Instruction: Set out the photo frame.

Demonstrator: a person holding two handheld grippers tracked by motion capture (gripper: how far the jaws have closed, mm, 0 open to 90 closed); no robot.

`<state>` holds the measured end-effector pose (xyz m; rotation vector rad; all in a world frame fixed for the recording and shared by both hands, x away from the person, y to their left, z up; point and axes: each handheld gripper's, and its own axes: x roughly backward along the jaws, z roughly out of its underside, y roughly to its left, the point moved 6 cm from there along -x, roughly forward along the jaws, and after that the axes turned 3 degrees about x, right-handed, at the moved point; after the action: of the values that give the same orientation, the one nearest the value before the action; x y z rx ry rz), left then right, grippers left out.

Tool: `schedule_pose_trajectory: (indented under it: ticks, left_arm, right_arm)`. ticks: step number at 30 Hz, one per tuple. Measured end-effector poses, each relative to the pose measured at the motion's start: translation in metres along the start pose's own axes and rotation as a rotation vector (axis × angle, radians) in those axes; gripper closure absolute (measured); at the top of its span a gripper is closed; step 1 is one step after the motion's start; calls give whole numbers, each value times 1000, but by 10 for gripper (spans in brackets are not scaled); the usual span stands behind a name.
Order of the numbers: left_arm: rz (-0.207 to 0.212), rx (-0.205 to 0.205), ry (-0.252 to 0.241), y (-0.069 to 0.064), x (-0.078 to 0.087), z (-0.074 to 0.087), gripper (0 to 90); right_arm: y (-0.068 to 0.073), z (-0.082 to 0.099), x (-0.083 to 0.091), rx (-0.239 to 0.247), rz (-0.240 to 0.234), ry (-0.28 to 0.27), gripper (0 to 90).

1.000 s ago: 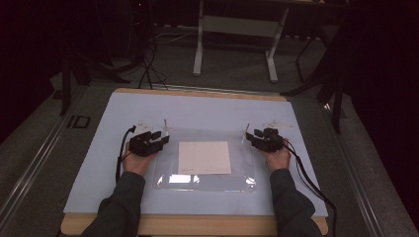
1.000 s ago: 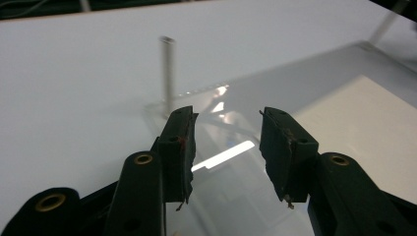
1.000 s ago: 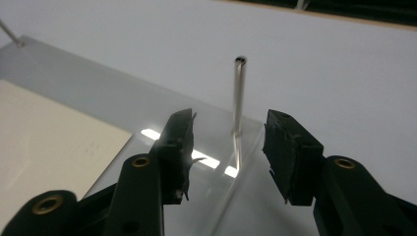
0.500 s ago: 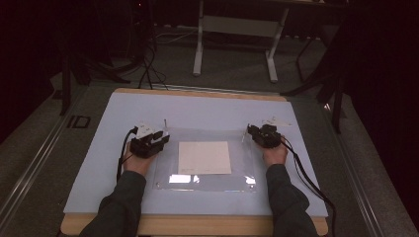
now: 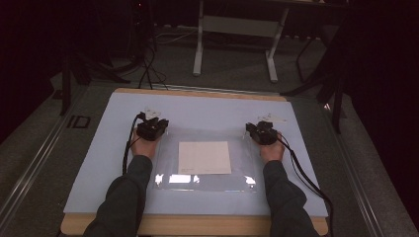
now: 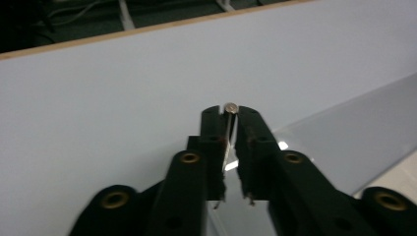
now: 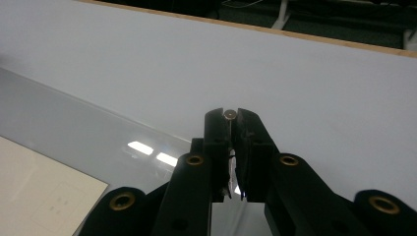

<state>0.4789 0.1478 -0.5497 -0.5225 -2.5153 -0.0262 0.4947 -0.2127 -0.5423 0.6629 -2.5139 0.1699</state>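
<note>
Two forearms stretched forward, palms down. Left gripper (image 5: 157, 127) pinched on clear sheet (image 5: 207, 182) at its far corner; right gripper (image 5: 258, 130) likewise clamped. White paper (image 5: 204, 157) between both.

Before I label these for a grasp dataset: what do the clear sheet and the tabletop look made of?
The clear sheet looks like glossy transparent plastic film: lamp glare on it, paper visible through it. The tabletop seems matte pale blue laminate or mat, with a wood-coloured edge.
</note>
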Motion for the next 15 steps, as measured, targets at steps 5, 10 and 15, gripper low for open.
schedule_pose_trajectory:
  ticks: [5,10,15]
  left_arm:
    - [6,-4,-4,0,-2,-1,840]
    - [6,7,13,1,-2,-2,853]
    - [5,8,48,1,-4,-5,859]
  right_arm:
    - [0,0,-1,4,0,0,838]
    - [0,-1,-3,-10,13,13,844]
    - [2,-5,-4,-15,39,55,853]
